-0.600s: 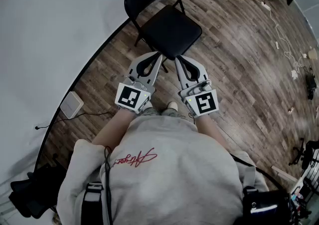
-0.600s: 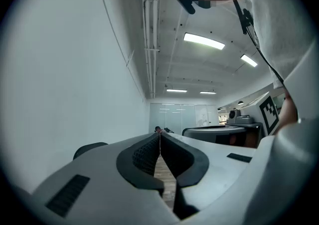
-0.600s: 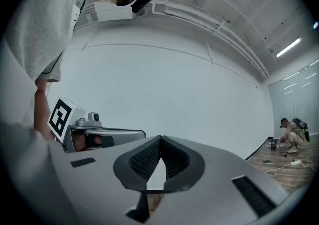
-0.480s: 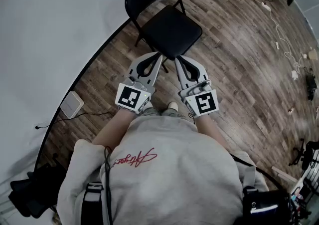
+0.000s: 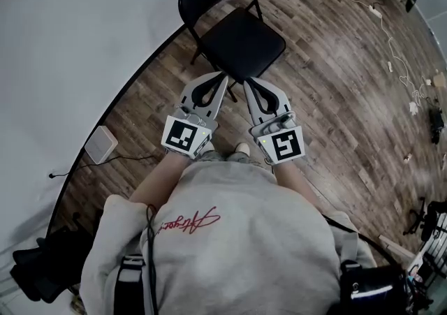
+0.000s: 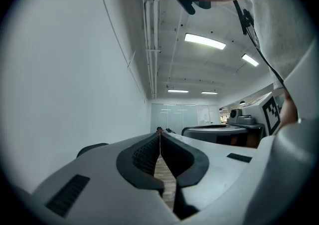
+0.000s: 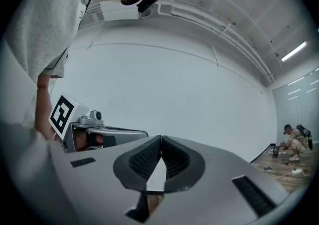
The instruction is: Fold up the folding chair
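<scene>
A black folding chair (image 5: 234, 38) stands unfolded on the wooden floor by the white wall, its backrest toward the wall and its seat facing me. My left gripper (image 5: 225, 80) and right gripper (image 5: 247, 82) are held side by side just short of the seat's near edge, touching nothing. Both are shut with nothing between the jaws. In the left gripper view the left gripper (image 6: 159, 134) has its tips pressed together, with a dark edge of the chair (image 6: 92, 148) low at the left. In the right gripper view the right gripper (image 7: 160, 138) points at the white wall.
A white box (image 5: 100, 144) with a cable lies on the floor by the wall at the left. Cables and small items (image 5: 401, 69) are scattered over the floor at the right. A person (image 7: 295, 141) crouches far off at the right. A dark bag (image 5: 35, 268) lies at the lower left.
The view has shifted slightly, so the chair sits a little further right in the picture. Both grippers keep the same pose.
</scene>
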The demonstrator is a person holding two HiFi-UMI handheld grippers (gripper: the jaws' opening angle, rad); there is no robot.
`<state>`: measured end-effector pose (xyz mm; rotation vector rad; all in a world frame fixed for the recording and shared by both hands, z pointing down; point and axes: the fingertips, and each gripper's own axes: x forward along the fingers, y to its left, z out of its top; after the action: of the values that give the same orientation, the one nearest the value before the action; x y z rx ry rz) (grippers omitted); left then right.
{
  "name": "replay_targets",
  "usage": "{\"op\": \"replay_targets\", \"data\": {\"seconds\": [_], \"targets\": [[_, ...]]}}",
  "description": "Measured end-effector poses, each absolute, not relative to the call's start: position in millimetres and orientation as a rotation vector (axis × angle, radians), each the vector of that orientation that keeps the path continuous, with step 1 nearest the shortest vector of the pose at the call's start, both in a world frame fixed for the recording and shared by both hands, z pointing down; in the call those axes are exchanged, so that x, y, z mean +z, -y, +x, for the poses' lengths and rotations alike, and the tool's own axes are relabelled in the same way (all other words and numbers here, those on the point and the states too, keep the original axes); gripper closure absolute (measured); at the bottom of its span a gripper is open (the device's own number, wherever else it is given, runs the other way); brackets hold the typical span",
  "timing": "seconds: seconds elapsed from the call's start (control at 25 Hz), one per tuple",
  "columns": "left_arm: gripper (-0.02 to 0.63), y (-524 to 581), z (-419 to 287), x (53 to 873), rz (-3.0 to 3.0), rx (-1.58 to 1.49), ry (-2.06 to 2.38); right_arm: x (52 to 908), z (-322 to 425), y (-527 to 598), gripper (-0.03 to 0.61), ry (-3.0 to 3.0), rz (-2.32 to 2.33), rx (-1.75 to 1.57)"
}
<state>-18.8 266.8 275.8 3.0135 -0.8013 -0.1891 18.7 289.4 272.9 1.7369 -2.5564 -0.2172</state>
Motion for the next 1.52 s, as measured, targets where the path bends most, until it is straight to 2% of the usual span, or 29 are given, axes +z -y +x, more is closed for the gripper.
{"op": "replay_targets", "data": {"seconds": [0.16, 0.76, 1.28, 1.52], "targets": [[0.595, -263.0, -22.9, 277.6, 3.006, -0.190, 0.806, 265.1, 6.9, -288.6, 0.563, 2.553, 1.695, -0.360], [0.595, -221.6, -41.9, 291.0, 2.958, -0.168, 0.774, 280.3, 10.6, -268.4, 0.563, 2.480, 1.805, -0.297], [0.594, -122.0, 31.0, 302.4, 2.928, -0.116, 0.952, 289.6, 80.3, -164.0, 0.563, 2.581, 1.658, -0.298], [0.594, -64.4, 35.3, 311.1, 2.836, -0.050, 1.113, 291.1, 101.6, -112.6, 0.563, 2.603, 1.647, -0.239]]}}
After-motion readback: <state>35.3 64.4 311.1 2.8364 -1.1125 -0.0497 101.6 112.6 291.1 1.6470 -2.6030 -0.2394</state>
